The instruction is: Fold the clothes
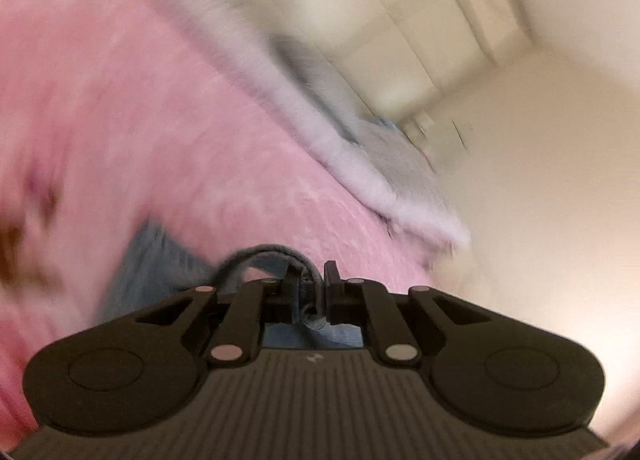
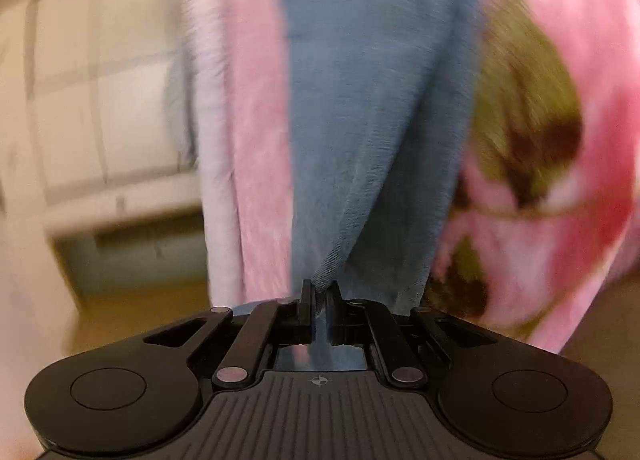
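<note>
Left gripper (image 1: 308,284) and right gripper (image 2: 319,302) are each pinching the blue garment (image 2: 368,107) above the pink blanket (image 1: 160,119), seemingly mid-fold, needing edges aligned next.

Soft warm indoor light, no hard shadows, heavy motion blur smearing the fluffy pink blanket (image 1: 140,119) and cream panelled wall (image 1: 400,31) beyond it, black plastic gripper body (image 1: 312,380) nearest the lens sharp, fisheye bending, dark vignette at corners
</note>
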Motion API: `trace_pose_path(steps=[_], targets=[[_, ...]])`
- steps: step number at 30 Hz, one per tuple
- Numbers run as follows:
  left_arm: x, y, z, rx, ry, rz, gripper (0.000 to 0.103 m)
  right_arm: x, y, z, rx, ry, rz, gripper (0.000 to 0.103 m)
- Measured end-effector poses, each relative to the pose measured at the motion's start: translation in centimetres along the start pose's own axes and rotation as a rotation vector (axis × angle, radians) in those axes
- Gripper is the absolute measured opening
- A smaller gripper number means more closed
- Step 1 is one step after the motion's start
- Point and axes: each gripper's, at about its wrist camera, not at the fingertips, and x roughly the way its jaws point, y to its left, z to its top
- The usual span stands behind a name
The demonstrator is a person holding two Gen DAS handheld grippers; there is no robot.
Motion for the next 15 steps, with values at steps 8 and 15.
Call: trace_pose_path(steps=[8,15], targets=[[0.6,8.0,-3.1,-0.238,0.125,0.147,0.023,-0.5,-0.7,-1.0,-0.212,0.036,-0.229,0.004],[1.8,9.2,-2.6,-0.304,0.131,0.184,0.006,-0.7,0.8,-1.0,-0.309,0.027,-0.243,0.009]])
